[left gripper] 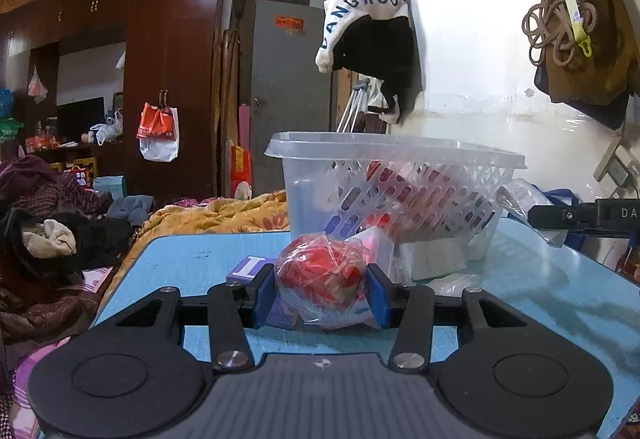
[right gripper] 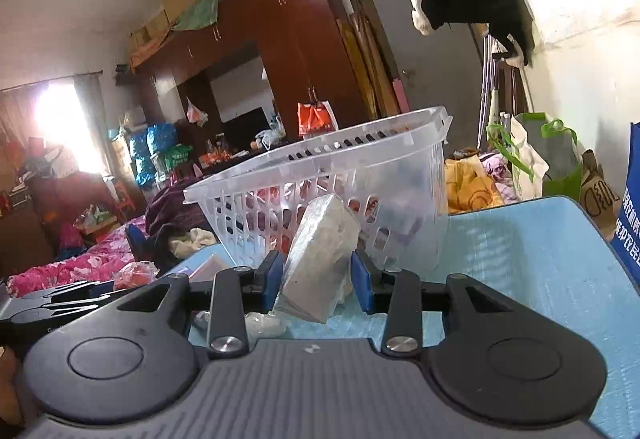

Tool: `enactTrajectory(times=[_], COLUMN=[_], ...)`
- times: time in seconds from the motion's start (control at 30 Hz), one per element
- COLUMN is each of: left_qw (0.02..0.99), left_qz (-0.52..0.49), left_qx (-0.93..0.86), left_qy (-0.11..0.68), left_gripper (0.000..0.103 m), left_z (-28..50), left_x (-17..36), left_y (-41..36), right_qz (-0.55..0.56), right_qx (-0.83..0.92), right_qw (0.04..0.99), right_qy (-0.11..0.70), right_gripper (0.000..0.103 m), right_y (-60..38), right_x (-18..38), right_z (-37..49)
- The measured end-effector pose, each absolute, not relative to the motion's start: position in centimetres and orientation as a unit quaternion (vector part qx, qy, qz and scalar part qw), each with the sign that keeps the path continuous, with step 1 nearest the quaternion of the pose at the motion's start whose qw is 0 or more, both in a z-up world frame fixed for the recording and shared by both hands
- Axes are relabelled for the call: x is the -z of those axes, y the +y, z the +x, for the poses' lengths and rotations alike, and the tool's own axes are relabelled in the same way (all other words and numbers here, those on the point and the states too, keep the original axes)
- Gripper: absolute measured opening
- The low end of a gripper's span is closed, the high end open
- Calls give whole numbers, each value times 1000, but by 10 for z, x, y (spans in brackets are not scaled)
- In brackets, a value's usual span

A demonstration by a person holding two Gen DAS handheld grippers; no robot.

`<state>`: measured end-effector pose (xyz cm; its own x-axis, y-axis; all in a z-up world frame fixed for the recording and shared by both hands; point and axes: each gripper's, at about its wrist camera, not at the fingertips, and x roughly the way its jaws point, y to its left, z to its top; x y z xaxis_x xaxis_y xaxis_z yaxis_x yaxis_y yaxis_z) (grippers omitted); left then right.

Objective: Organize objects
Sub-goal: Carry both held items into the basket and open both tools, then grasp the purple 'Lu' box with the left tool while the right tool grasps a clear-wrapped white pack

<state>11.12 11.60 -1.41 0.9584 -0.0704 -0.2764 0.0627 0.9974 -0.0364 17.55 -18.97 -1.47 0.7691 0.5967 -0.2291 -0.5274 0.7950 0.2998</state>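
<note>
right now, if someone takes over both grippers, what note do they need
Left gripper: shut on the red bagged item, low over the blue table, in front of the basket.
Right gripper: shut on the clear-wrapped white packet, also just short of the basket.
Done: some red packets already lie in the basket.
Left: drop both held items in; a small purple-and-white box remains on the table by the left fingers.

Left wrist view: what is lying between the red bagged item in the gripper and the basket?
In the left wrist view, a white packet lies between the red bagged item and the basket wall.
</note>
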Motion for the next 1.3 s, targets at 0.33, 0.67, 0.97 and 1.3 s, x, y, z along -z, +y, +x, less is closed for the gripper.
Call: enactTrajectory(times=[0.33,0.67,0.97,1.3], left_qw=[994,984,984,970], left_qz=[-25,-26,-50,9], left_qx=[54,32,43,14], left_qy=[88,174,164,244], left_gripper=[51,52,91,94], left_z=[144,272,233,181], left_x=[-67,-105,-85,-22], left_y=[88,63,98,123], right_qz=[79,-26,31,-33], right_qx=[-292,-263,-303,-271], right_qw=[948,957,948,923], right_qy=[102,118,86,272], right_gripper=[42,45,103,103], right_y=[-181,-129,-157,-109], right_x=[-70,-94,-72,9], right_z=[190,264,208,222])
